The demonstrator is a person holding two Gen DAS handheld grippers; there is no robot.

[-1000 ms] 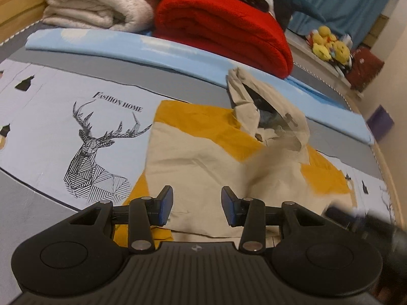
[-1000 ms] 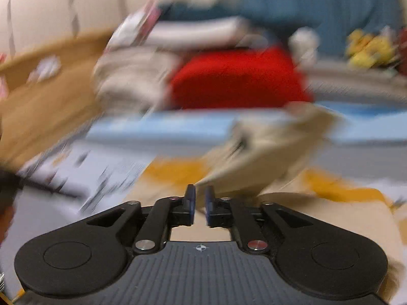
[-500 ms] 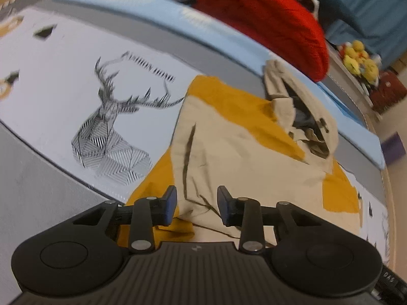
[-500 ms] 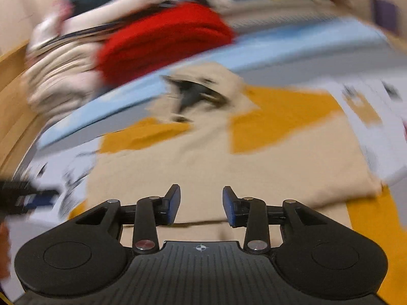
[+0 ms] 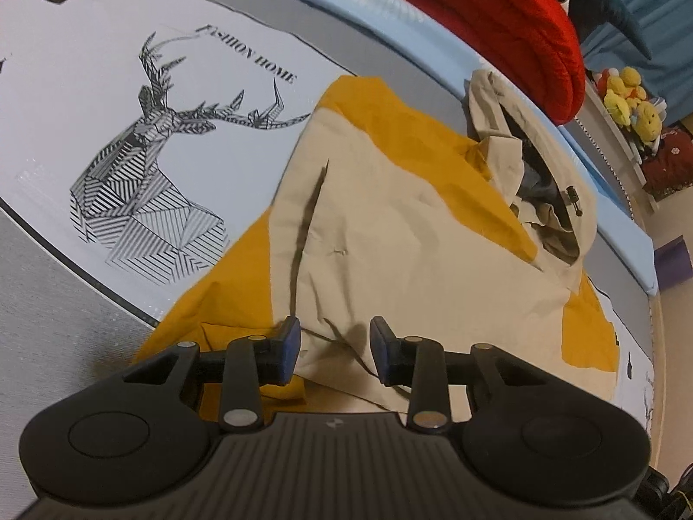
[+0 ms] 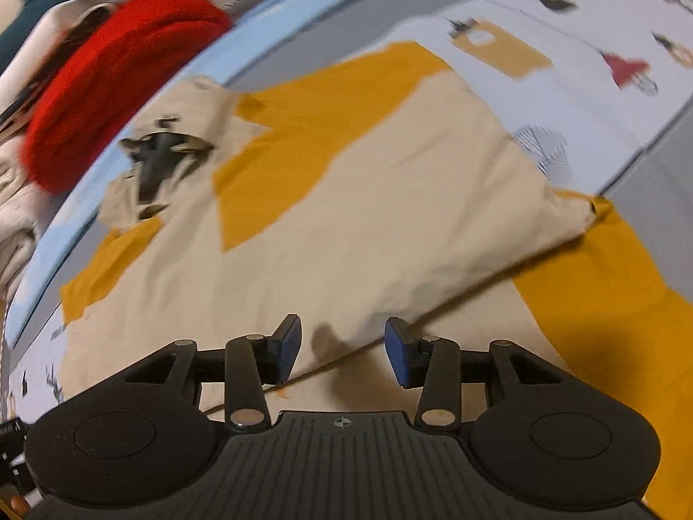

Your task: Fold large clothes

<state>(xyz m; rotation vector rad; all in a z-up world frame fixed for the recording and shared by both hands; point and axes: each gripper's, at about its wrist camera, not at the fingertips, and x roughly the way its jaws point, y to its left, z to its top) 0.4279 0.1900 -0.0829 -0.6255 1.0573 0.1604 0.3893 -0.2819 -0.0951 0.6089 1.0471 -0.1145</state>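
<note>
Here, a beige-and-mustard hooded jacket [image 5: 403, 234], sleeves folded inward, hood open

"FASHION HOME" printed on the bedsheet [image 5: 86, 86] beside the deer [image 5: 160, 190].

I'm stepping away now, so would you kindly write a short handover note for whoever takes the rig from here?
Left tool: open, holding nothing, low over the near hem of the beige and mustard hooded jacket.
Right tool: open, empty, over the same near edge.
The jacket lies spread on the printed bedsheet, hood toward the red blanket.
Done: sides appear folded in over the body.
Left: probably grip the near hem with both tools and fold toward the hood.
</note>
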